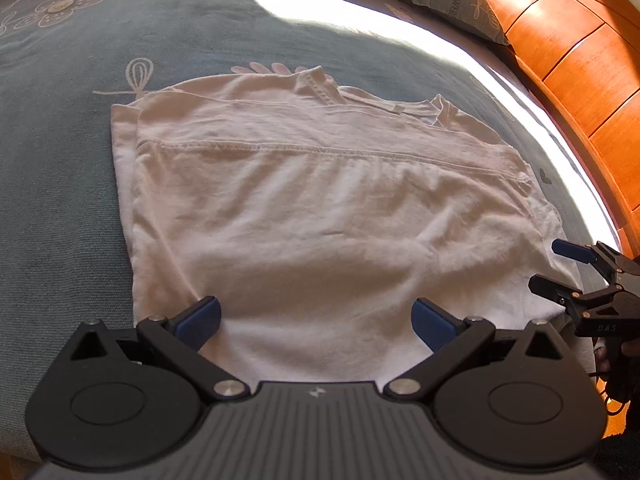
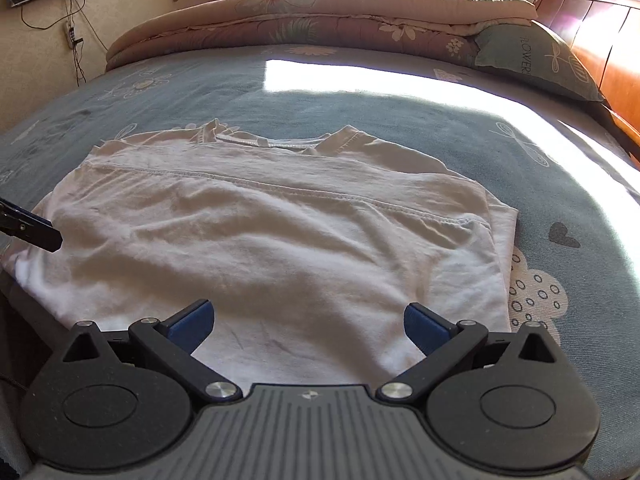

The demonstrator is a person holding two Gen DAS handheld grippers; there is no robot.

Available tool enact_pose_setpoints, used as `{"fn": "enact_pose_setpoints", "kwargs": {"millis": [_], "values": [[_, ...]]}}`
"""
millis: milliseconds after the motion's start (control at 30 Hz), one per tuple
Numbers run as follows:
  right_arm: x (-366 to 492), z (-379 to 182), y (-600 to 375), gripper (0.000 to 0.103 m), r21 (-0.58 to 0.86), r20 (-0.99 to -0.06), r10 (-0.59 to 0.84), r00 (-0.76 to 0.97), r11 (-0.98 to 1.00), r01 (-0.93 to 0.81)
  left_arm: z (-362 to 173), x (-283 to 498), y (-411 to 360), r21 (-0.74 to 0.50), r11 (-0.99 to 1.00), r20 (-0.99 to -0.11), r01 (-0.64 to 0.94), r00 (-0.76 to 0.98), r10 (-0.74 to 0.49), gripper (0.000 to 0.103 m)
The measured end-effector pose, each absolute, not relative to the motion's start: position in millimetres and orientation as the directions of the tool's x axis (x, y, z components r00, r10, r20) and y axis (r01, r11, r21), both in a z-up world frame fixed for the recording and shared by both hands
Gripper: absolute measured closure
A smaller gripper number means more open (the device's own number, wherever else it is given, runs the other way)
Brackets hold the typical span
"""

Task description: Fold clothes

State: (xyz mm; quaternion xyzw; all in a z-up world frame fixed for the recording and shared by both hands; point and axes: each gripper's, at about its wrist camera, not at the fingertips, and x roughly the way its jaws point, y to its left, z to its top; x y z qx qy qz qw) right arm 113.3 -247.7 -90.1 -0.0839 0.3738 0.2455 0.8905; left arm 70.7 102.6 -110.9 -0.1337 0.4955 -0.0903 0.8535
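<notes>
A white T-shirt [image 1: 320, 208] lies flat on the bed, its bottom part folded up so a stitched hem runs across its middle and the collar shows at the far edge. My left gripper [image 1: 316, 320] hovers open over the shirt's near edge, nothing between its blue pads. The right gripper [image 1: 560, 264] shows at the right of the left wrist view, open beside the shirt's right corner. In the right wrist view the same T-shirt [image 2: 272, 240] fills the middle, and my right gripper [image 2: 308, 322] is open above its near edge. The left gripper's fingertip [image 2: 36, 232] pokes in at the left.
The bed has a blue-grey cover [image 2: 440, 128] with white flower prints. A rolled quilt [image 2: 320, 20] and a pillow [image 2: 536, 60] lie at the far side. An orange wooden headboard [image 1: 580, 60] stands on the right. A bright sun patch crosses the cover.
</notes>
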Motion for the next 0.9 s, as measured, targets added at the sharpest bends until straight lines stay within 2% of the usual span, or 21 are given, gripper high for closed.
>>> {"fn": "enact_pose_setpoints", "kwargs": {"millis": [133,167,333,467,600,700,900], "values": [[107,-105,-257,0.000,0.066,-0.746,0.365,0.557,0.873,-0.483,-105,67,103,-0.318,0.948,-0.818,0.017,0.501,-0.283,0.002],[102,-107,-261,0.000,0.052,-0.721,0.365,0.590,0.876,-0.479,-102,67,104,-0.320,0.947,-0.813,0.020,0.507,-0.285,0.002],[106,-99,-262,0.000,0.077,-0.740,0.359,0.569,0.886,-0.457,-94,72,106,-0.341,0.939,-0.780,0.039,0.546,-0.306,0.002],[117,-85,-269,0.000,0.073,-0.671,0.357,0.650,0.904,-0.421,-108,82,108,-0.331,0.944,-0.810,0.003,0.513,-0.286,0.002],[150,-101,-283,0.000,0.151,-0.749,0.318,0.582,0.936,-0.317,-104,82,110,-0.324,0.946,-0.807,-0.006,0.523,-0.274,0.001],[143,-104,-285,0.000,0.164,-0.714,0.334,0.616,0.934,-0.316,-90,82,118,-0.323,0.947,-0.789,-0.003,0.554,-0.267,0.001],[137,-110,-277,0.000,0.092,-0.704,0.301,0.643,0.937,-0.338,-96,94,166,-0.456,0.883,-0.758,-0.108,0.568,-0.322,0.001]]}}
